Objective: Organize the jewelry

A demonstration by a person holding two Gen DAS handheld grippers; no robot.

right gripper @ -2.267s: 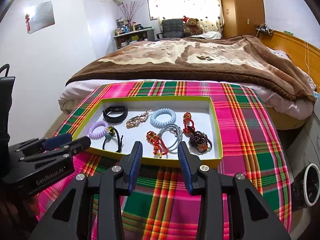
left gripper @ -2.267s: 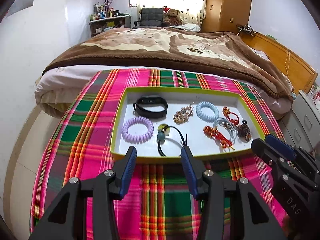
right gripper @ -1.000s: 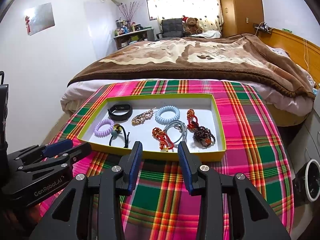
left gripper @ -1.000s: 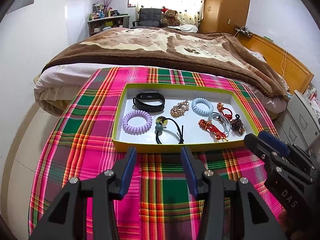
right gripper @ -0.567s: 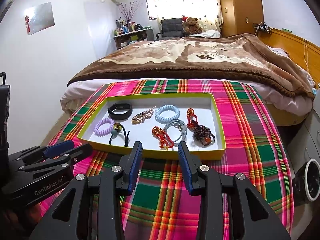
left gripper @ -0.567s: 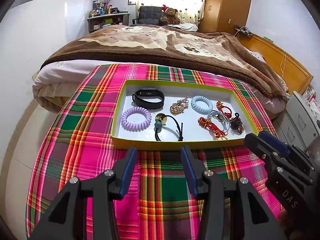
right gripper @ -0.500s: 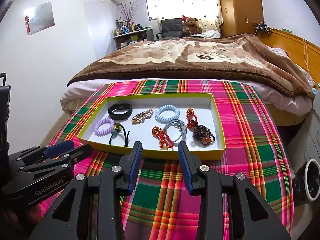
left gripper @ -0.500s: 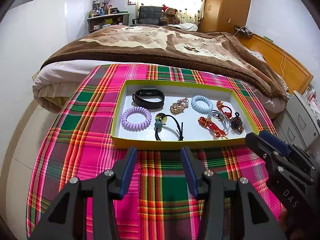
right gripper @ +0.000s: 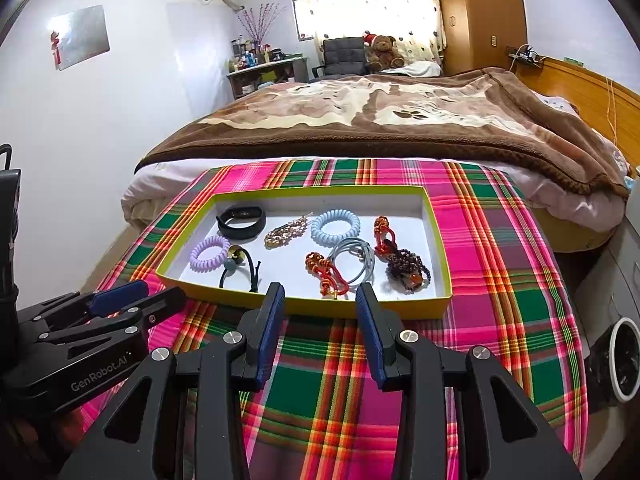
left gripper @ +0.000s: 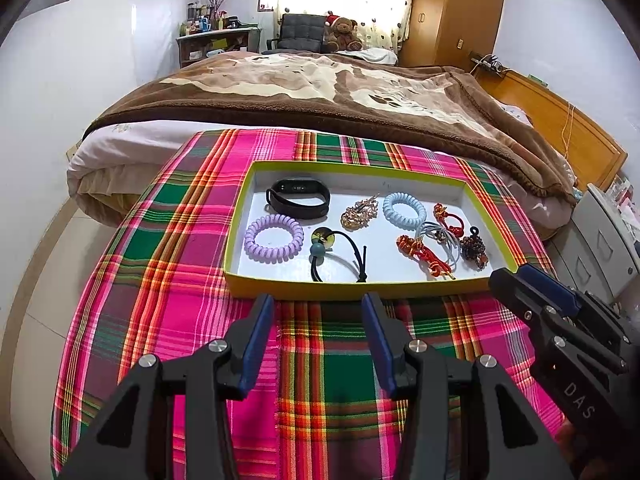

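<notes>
Left wrist view. Your left gripper (left gripper: 318, 308): jaws apart, nothing between them, hovering over the plaid cloth (left gripper: 168, 280) just short of the tray (left gripper: 352, 290). Ahead of its tips, inside the tray:
- black hair tie (left gripper: 340, 258), nearest, dead ahead;
- purple coil (left gripper: 273, 237), ahead-left;
- black band (left gripper: 299, 197), beyond the coil;
- gold clip (left gripper: 360, 213), further ahead, slightly right;
- blue coil (left gripper: 404, 209), ahead-right;
- red knot cord (left gripper: 420, 251), grey ring (left gripper: 439, 240), small red cord (left gripper: 449, 215) and bead bracelet (left gripper: 474, 249), bunched at far right, some touching or overlapping.
Your right gripper (left gripper: 516, 276) shows at the right edge.

Right wrist view. Your right gripper (right gripper: 320, 300): jaws likewise apart and empty, just short of the tray's near wall (right gripper: 360, 307). The red knot cord (right gripper: 326, 271) and grey ring (right gripper: 354, 261) lie straight ahead; the bead bracelet (right gripper: 408, 266) ahead-right, touching the small red cord (right gripper: 383, 234). The left gripper (right gripper: 160, 294) sits at lower left.

Step in hand, as judged: every piece is already in the tray and neither tool holds anything, so you are at rest between picks, or finished. If sorting continues, the right-hand cluster needs separating: go forward and down over the wall, and close on one strand only.
</notes>
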